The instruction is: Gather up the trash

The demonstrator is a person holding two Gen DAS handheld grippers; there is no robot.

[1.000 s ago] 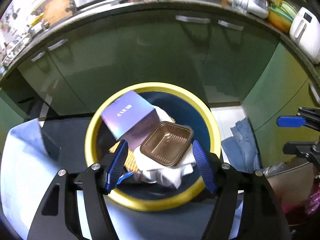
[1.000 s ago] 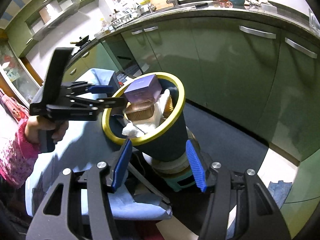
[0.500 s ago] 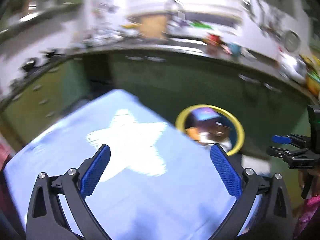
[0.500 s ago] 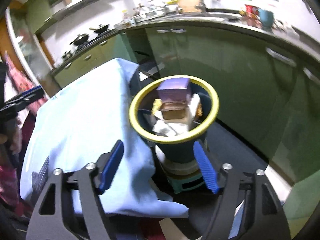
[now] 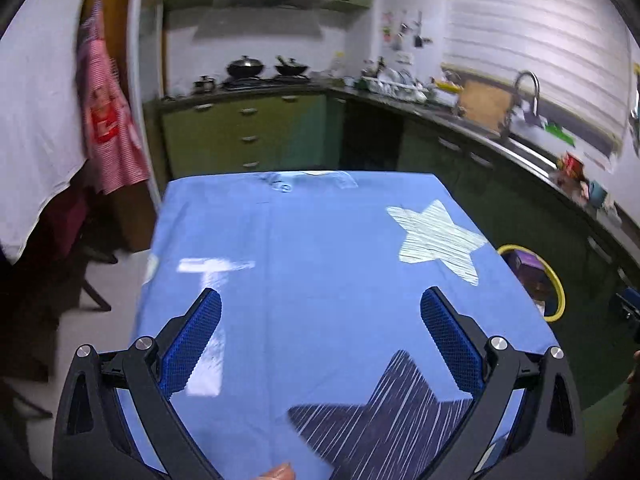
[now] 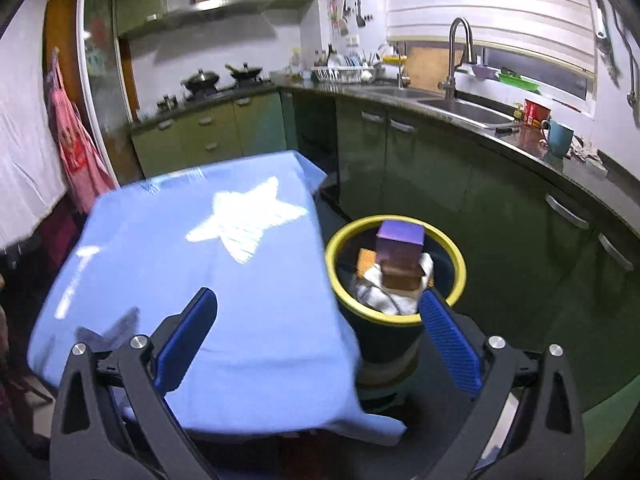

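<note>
A dark bin with a yellow rim (image 6: 384, 317) stands right of the blue-clothed table (image 6: 160, 248). In it a purple box (image 6: 400, 236) sits on a brown plastic tray (image 6: 402, 278), above crumpled white paper (image 6: 374, 292). My right gripper (image 6: 320, 332) hovers above the table's corner and the bin; its jaws are opening and nothing is between them. My left gripper (image 5: 320, 332) is open over the star-patterned tablecloth (image 5: 320, 248), holding nothing. In the left wrist view the bin's rim (image 5: 559, 294) and the purple box (image 5: 528, 262) show at the table's right edge.
Green cabinets (image 6: 440, 168) and a dark counter with a sink (image 6: 464, 106), a red can (image 6: 536, 111) and a teal mug (image 6: 559, 138) run behind the bin. Pans (image 5: 246, 67) sit on the stove. A pink apron (image 5: 108, 128) hangs at left. The bin rests on a stool (image 6: 384, 384).
The left gripper has swung from just above the bin to over the table, and its jaws have widened. The right gripper has risen and pulled back from the bin, jaws spreading.
</note>
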